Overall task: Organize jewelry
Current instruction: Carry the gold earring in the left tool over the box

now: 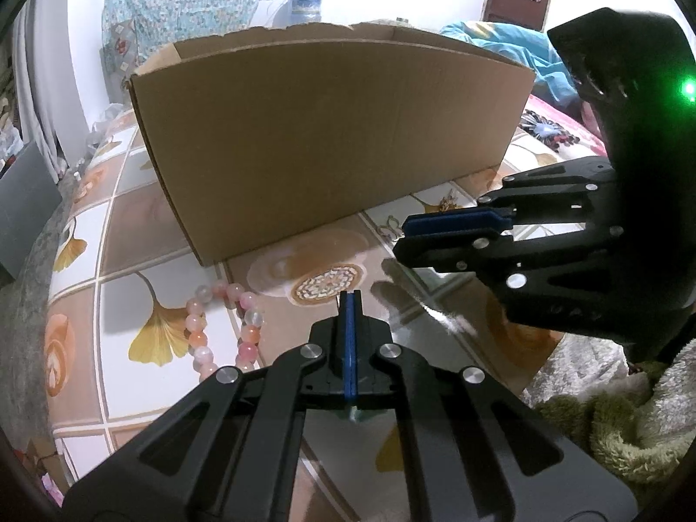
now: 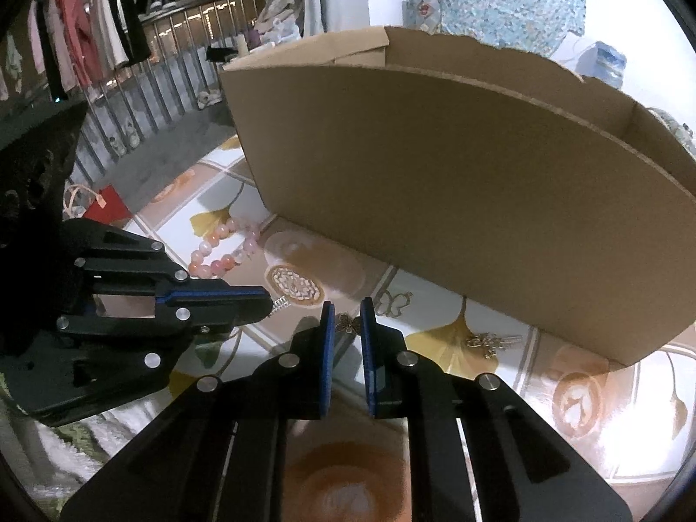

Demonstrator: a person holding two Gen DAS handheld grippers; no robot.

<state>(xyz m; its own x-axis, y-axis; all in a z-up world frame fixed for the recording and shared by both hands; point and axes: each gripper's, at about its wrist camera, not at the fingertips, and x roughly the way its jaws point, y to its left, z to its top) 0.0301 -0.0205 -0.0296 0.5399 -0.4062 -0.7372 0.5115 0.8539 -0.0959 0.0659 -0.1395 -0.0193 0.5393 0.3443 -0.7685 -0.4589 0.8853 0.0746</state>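
Observation:
An open cardboard box (image 1: 330, 130) (image 2: 456, 195) stands at the back of the patterned table. A pink bead bracelet (image 1: 226, 322) (image 2: 226, 248) lies near its left corner. My left gripper (image 1: 350, 300) (image 2: 265, 300) is shut on a small silver chain piece (image 2: 280, 303) that sticks out of its tip. My right gripper (image 2: 346, 309) (image 1: 404, 226) hovers right of it, its pads closed on a small bronze flower charm (image 2: 348, 324). A gold ornate piece (image 2: 487, 341) (image 1: 446, 204) lies in front of the box.
The tablecloth (image 1: 130, 287) has ginkgo leaves and a butterfly outline (image 2: 393, 304). A fuzzy green-and-white blanket (image 1: 609, 413) lies at the near right edge. Beyond the table's left side are a railing (image 2: 143, 100) and a red bag (image 2: 108, 209) on the floor.

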